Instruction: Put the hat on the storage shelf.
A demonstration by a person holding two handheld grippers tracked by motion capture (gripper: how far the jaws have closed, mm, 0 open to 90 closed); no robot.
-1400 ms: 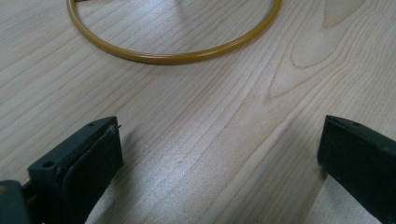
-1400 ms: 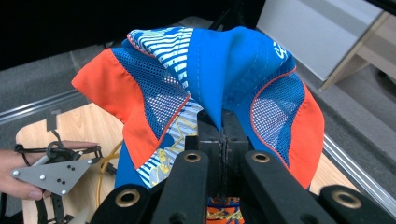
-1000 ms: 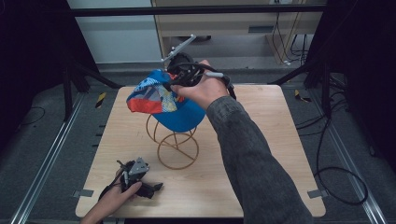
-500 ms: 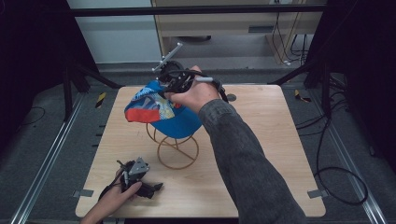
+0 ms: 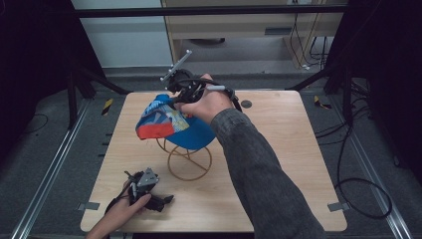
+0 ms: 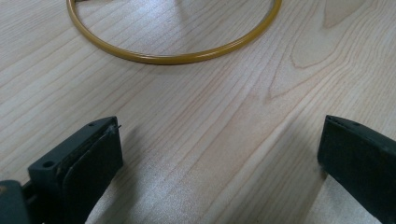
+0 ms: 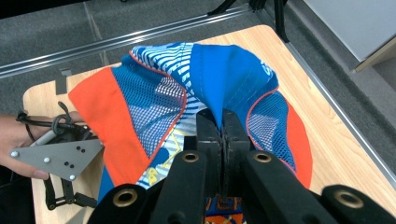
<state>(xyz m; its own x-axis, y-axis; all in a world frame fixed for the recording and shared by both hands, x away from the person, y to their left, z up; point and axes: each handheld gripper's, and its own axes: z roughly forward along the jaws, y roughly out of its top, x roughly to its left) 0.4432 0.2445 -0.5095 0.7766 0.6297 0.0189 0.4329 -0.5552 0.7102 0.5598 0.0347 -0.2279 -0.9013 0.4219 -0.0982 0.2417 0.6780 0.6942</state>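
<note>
Blue-orange mesh fabric cap pinched by right gripper, frame centre, held over gold wire stand; left gripper spread, parked lower left.

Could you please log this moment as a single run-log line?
right gripper: shut on blue-orange hat, held over gold wire stand | left gripper: open, resting on wooden table

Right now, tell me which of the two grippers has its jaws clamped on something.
The right gripper, raised over the table's far side: its jaws pinch the blue fabric of the cap. The left gripper rests low near the front edge, jaws wide apart on nothing.
</note>
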